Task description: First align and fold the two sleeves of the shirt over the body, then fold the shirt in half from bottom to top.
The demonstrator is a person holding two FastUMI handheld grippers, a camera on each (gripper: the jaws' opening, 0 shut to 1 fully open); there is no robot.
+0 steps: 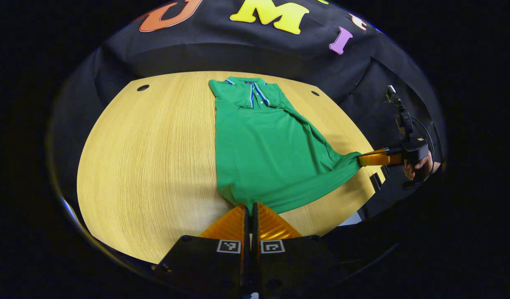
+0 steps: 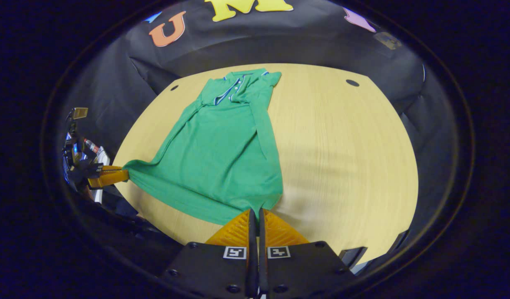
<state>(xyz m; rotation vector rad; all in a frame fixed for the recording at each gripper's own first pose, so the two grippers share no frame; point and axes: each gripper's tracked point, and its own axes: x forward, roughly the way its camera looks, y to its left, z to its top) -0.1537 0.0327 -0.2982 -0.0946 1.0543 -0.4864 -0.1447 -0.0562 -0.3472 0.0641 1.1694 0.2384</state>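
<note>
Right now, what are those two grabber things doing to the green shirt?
A person is folding a green polo shirt on the wooden table. The left gripper and the right gripper each pinch a bottom corner of its hem. The sleeves are already folded over the body, so the bottom-to-top fold seems next.

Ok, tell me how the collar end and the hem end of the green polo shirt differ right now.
The collar end lies flat at the far side of the wooden table, ungripped; the hem end sits at the near edge, pinched at both corners by the left gripper and right gripper. The collar end looks narrow, with sleeves folded in; the hem end is stretched wide. The collar end carries striped trim; the hem end is plain. Both are the same green.
</note>
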